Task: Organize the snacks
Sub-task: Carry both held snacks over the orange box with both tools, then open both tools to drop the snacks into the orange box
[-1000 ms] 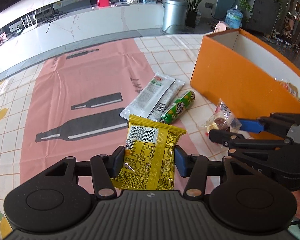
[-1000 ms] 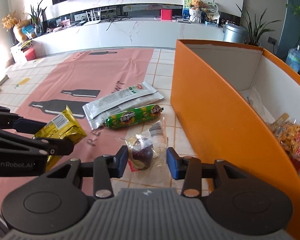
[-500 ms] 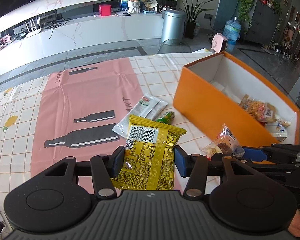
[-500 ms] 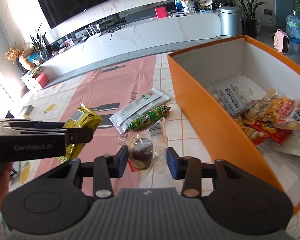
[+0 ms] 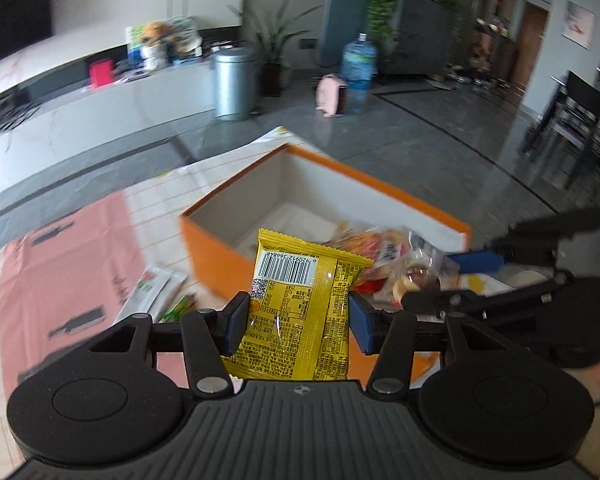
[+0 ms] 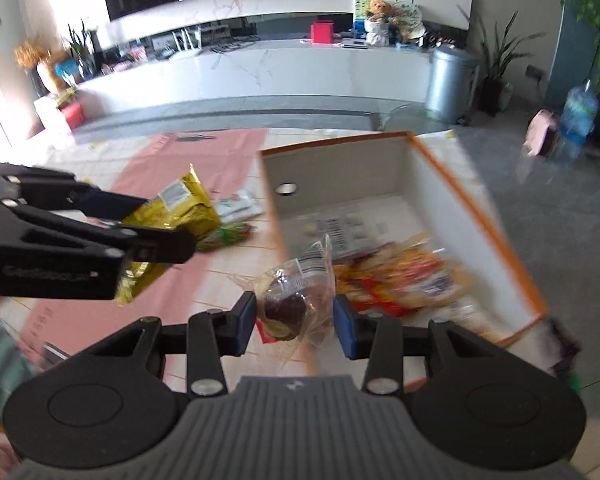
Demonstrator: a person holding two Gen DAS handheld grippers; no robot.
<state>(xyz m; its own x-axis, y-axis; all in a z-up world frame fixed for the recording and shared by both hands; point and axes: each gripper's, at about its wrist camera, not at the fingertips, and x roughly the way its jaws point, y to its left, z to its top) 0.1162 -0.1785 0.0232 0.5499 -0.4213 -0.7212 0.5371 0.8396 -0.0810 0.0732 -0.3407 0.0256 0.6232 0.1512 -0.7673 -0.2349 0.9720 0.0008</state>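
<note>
The left tongs (image 5: 298,322) pinch a yellow snack packet (image 5: 300,304) by its sides, barcode end up, blue pads pressed into the crinkled foil. The right tongs (image 6: 295,322) pinch a clear-wrapped pastry (image 6: 290,304), a dark round cake inside loose crackly film. Each pair shows in the other's view: the left tongs (image 6: 140,228) enter from the left of the right wrist view with the yellow packet crumpled between them, and the right tongs (image 5: 452,276) cross the right side of the left wrist view.

Both loads hang in the air at the near edge of the orange box (image 6: 476,216), an open-topped cardboard carton with white inner walls. Its far half is bare floor, leaving free room; the near half holds a heap of bright snack bags (image 6: 404,276). The box stands near the corner of the counter (image 5: 156,200), with grey floor beyond.

A second ago both tongs sat low over the counter beside the box's outer wall; since then they have risen and swung toward the box, so its inside now shows from above. Both grips are unchanged.

Left behind on the pink bottle-print cloth (image 5: 72,264) lie flat white sachets (image 5: 144,292) and a green sausage stick (image 5: 180,308), just beside the box.
</note>
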